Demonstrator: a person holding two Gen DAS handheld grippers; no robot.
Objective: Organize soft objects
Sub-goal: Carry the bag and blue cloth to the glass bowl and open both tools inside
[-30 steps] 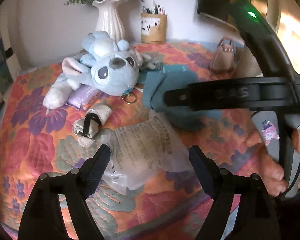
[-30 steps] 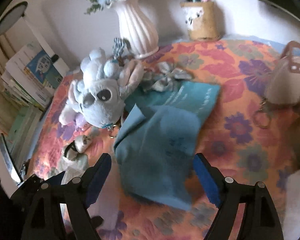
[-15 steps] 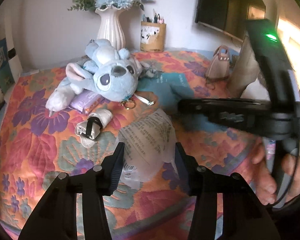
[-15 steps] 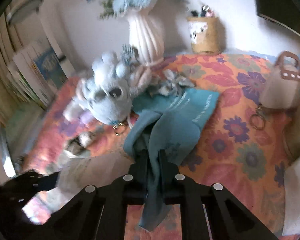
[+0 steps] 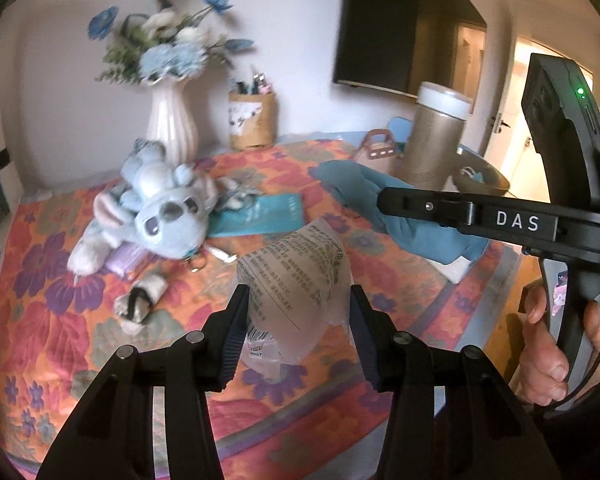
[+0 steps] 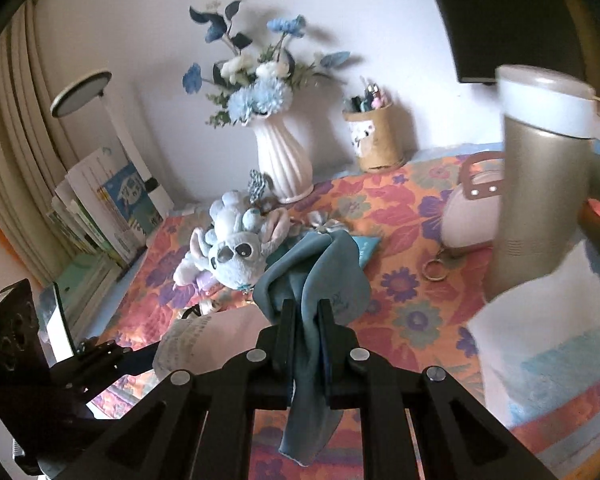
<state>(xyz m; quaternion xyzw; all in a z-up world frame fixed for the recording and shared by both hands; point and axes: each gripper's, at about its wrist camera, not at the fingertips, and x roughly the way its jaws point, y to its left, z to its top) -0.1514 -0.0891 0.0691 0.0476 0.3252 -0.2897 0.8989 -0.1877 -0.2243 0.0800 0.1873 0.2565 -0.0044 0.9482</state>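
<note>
My left gripper [image 5: 298, 300] is shut on a clear plastic bag [image 5: 296, 280] with printed text and holds it lifted above the flowered cloth. My right gripper [image 6: 305, 312] is shut on a teal cloth [image 6: 320, 264], which hangs from the jaws above the table; it also shows in the left wrist view [image 5: 404, 216] beside the right tool. A blue plush toy [image 5: 160, 208] lies at the back left, also in the right wrist view [image 6: 232, 252]. A small rolled beige sock [image 5: 140, 300] lies in front of it.
A teal packet [image 5: 260, 216], a white vase of flowers [image 6: 280, 160], a pen cup [image 6: 374, 140], a small white handbag [image 6: 472, 216], a tall gold tumbler [image 6: 540, 180] and a tissue pack [image 6: 560, 340] stand on the flowered table [image 5: 40, 320]. Books [image 6: 100, 216] stand at left.
Both grippers closed from open. The left took the plastic bag and lifted it; the right took the teal cloth and lifted it up and to the right.
</note>
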